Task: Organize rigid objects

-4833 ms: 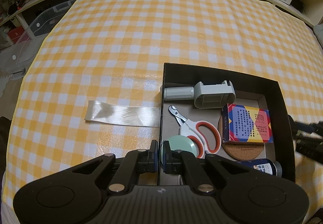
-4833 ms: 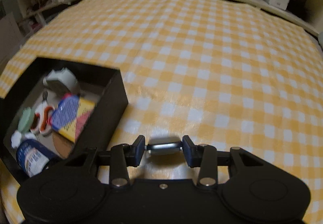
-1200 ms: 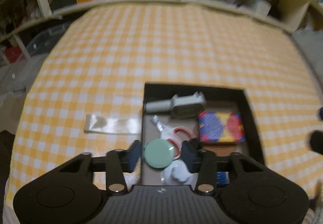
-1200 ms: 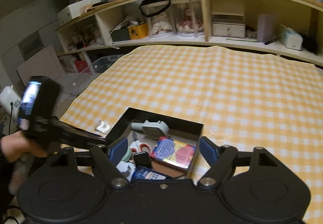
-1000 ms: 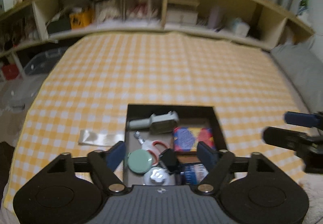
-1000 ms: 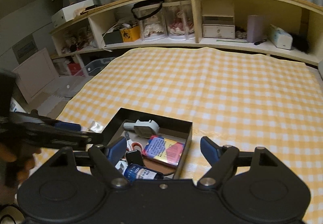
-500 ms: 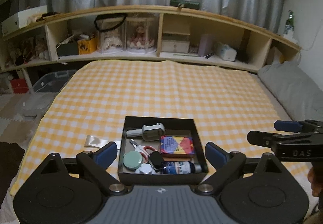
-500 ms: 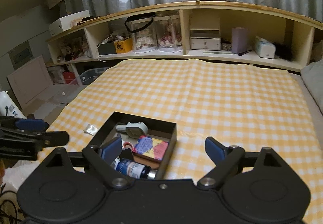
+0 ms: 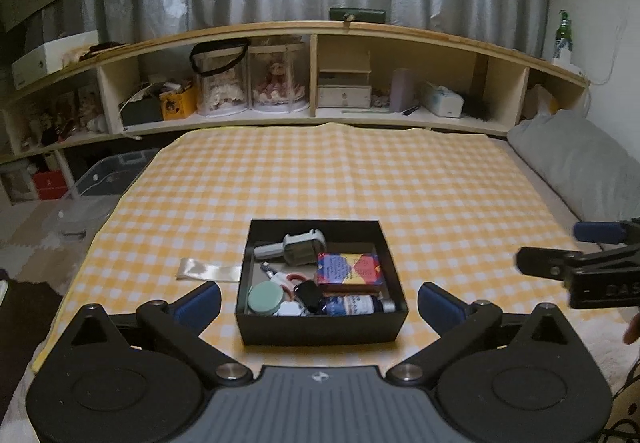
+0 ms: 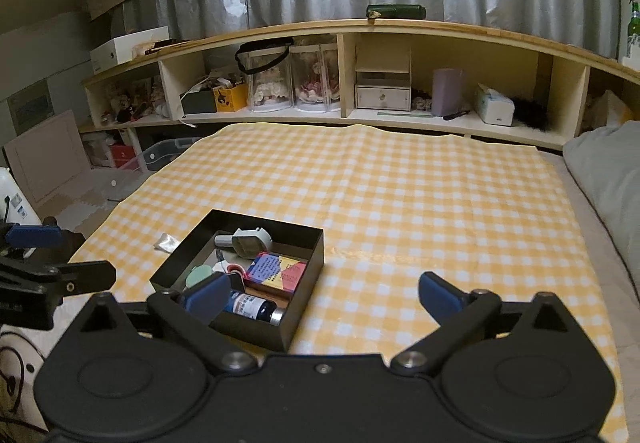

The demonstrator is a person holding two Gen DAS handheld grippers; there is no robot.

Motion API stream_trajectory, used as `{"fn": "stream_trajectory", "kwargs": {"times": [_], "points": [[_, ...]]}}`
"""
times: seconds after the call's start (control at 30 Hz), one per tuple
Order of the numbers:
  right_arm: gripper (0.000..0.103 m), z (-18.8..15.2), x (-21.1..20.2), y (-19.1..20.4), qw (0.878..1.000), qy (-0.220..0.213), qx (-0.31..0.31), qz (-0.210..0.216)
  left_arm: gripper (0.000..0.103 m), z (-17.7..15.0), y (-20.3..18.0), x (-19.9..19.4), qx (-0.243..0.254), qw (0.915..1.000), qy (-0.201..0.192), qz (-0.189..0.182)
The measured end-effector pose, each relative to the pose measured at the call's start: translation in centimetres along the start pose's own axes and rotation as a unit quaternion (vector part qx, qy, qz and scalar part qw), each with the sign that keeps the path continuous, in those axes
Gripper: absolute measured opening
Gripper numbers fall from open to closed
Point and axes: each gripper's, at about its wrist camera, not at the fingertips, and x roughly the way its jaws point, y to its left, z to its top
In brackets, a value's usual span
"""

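Box (image 9: 320, 327) first: a black, open-topped one standing on the yellow checked cloth (image 9: 400, 179), and it is full. At its far side lies a grey handled tool (image 9: 292, 248); beside that, toward the right wall, a colourful patterned carton (image 9: 349, 269) sits on a brown round coaster, only an edge of which shows. Orange-handled scissors (image 9: 286, 277) lie in the middle, a mint-green round lid (image 9: 265, 293) at the near left corner, a small black object (image 9: 307, 295) and something white next to it, and a dark blue bottle (image 9: 356, 304) lies on its side along the near wall.

Left gripper (image 9: 319, 303) has its jaws spread wide and holds nothing — the box shows between the fingers, farther off and below, touching neither. Right gripper (image 10: 322, 295) is likewise spread wide and empty; in its own view the box lies toward its left finger, which overlaps the near corner, apart from it.

A clear plastic strip (image 9: 208, 269) lies flat on the cloth just left of the box.
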Motion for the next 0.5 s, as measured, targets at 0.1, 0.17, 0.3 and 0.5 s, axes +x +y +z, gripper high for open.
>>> {"fn": "stream_trajectory", "kwargs": {"times": [0.1,0.17,0.3,0.5], "points": [[0.103,-0.5,-0.4,0.0,1.000,-0.001,-0.001,-0.009,0.103,-0.5,0.1,0.2,0.003,0.9997,0.002,0.026],[0.103,-0.8,-0.6,-0.1,1.000,0.000,0.000,-0.015,0.103,-0.7,0.1,0.1,0.007,0.9993,0.000,0.036],[0.103,-1.2,-0.9,-0.3,1.000,0.002,0.006,-0.016,0.103,-1.1,0.2,0.2,0.007,0.9993,0.000,0.036],[0.103,-1.4,-1.1,0.1,1.000,-0.004,-0.001,-0.019,0.103,-1.4,0.9,0.2,-0.020,0.9993,0.002,0.033]]}}
